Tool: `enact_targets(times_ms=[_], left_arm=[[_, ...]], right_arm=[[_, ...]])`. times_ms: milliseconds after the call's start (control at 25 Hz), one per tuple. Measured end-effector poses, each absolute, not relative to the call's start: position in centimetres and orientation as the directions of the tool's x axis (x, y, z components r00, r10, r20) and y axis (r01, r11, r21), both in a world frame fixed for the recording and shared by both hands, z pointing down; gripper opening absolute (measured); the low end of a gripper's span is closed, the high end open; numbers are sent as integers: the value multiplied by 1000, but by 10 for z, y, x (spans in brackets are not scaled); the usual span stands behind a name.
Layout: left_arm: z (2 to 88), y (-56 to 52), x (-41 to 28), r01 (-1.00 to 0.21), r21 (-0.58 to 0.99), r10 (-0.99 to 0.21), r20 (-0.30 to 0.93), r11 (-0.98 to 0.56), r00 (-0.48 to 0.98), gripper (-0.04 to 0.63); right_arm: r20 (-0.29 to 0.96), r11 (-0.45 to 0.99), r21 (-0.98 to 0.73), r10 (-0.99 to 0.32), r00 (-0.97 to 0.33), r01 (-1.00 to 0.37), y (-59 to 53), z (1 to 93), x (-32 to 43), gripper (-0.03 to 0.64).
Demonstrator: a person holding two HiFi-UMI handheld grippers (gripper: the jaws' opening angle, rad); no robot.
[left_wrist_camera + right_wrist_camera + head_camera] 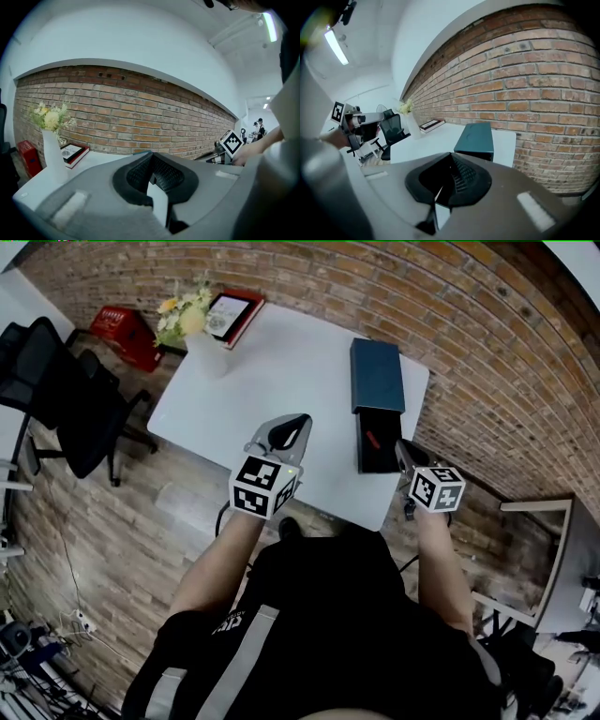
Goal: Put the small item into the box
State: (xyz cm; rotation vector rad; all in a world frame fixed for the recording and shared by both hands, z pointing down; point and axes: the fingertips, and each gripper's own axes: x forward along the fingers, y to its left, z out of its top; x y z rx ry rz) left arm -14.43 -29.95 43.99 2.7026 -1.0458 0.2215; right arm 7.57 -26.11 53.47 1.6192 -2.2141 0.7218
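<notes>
- Left gripper [298,424] parked over the table's [281,362] near edge at 6 o'clock, pads pressed together on nothing; probably idle, out of the way.
- Right gripper [401,452] at 5 o'clock, likewise closed and empty, tips just short of the box's black tray [386,457].
- Small red item [372,439] lying inside that tray already, so the placing looks done.
- Teal lid [377,376] flat at the tray's 12 o'clock, touching it; closing likely remains.
- White tabletop otherwise bare, apart from a vase of flowers [202,338] at 10 o'clock and a red-edged book [232,315] at 11.
- Brick wall [487,352] along 12 to 3 o'clock, wood floor [141,512], black chair [56,381] at 9, red basket [127,334] near 10.
</notes>
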Motion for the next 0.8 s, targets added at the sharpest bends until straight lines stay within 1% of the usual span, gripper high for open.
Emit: enact_targets(times_ms=[200, 320, 560, 680, 800], left_arm=[[422, -293, -133, -676, 150, -649, 195, -721, 735, 6], [410, -294, -121, -682, 165, -660, 171, -713, 732, 5], [392, -296, -84, -714, 175, -699, 149, -678, 700, 5], [399, -299, -66, -735, 165, -714, 173, -658, 678, 5], [413, -301, -51, -758, 185, -725, 222, -626, 652, 5]], right_arm=[[456, 243, -276, -819, -349, -930, -264, 517, 78, 2], [419, 260, -284, -832, -363, -923, -269, 500, 85, 2], [358, 274, -273, -861, -362, -922, -262, 468, 134, 2], [336, 280, -294, -865, -373, -914, -258, 465, 161, 2], [351, 266, -303, -862, -367, -915, -252, 477, 185, 2]])
